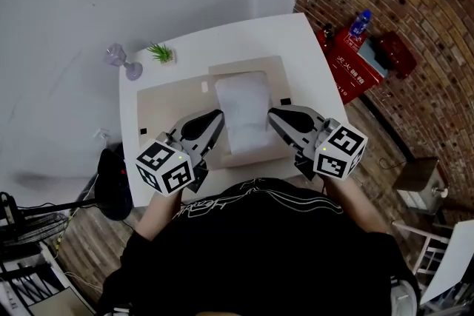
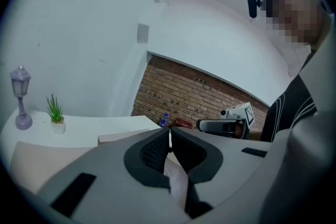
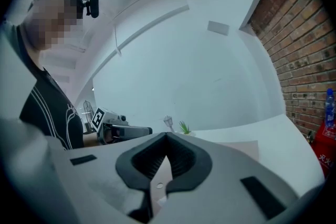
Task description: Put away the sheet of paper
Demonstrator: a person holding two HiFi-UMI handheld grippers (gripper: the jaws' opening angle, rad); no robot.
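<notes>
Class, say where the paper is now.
In the head view, the paper lies on the brown board, between the left tongs and the right tongs.

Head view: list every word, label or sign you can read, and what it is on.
"灭火器箱": white characters on the red box by the brick wall, as best I can read them; the smaller print beneath is blurred.
Blue bottle: label too small to read.
Marker cubes: black-and-white patterns, no words.
</notes>
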